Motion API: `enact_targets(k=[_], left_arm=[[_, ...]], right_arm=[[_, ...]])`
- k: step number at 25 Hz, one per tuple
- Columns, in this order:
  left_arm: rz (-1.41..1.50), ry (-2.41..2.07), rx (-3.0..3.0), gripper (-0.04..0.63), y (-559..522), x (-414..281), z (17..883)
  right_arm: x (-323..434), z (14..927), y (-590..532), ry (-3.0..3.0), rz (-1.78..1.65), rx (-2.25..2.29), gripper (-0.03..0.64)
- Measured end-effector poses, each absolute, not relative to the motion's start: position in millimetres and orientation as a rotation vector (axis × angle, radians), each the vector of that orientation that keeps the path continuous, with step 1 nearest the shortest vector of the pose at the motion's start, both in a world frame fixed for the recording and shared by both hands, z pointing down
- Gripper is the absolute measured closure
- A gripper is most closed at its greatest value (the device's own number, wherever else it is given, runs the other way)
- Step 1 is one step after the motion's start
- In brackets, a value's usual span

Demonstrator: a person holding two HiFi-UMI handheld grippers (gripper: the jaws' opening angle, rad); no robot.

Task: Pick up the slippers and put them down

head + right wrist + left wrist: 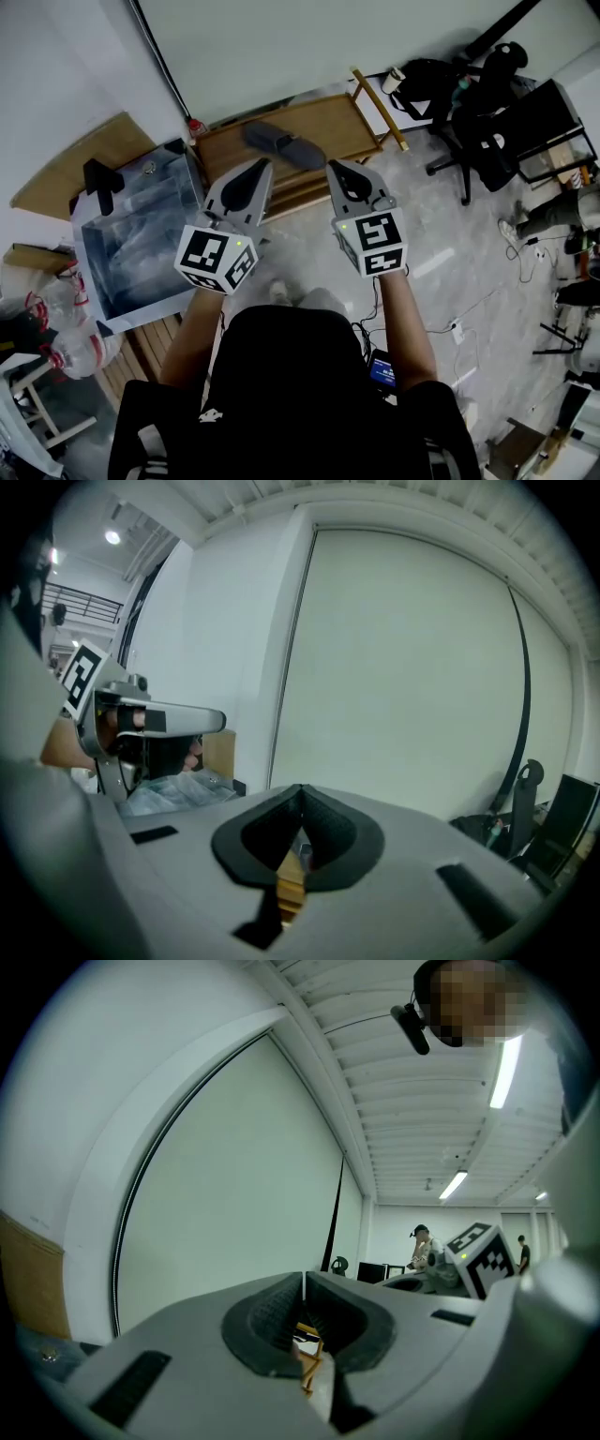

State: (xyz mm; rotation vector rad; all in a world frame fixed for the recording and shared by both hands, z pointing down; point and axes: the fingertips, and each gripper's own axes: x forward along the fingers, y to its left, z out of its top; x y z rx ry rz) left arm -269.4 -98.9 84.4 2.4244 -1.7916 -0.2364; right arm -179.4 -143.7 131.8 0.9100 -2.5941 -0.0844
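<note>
Approach step, as judged: you had left gripper (257, 169) and right gripper (337, 171) both closed and empty, slippers (284, 145) just ahead on rack (349, 116); jaws probably needed opening next.

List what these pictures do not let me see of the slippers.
- Head view: the slippers are small and dark; one or two, I cannot tell.
- Left gripper view: the shut left tool hides them; only a sliver of wooden rack shows.
- Right gripper view: the shut right tool hides them too.
</note>
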Motion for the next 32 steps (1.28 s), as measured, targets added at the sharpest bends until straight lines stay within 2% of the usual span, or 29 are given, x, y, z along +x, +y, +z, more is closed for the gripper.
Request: enact_targets(k=[32], left_arm=[[-0.094, -1.847, 2.189, 0.584, -231, -274, 168]], right_arm=[[-195, 227, -292, -2.56, 0.177, 0.638, 0.624]])
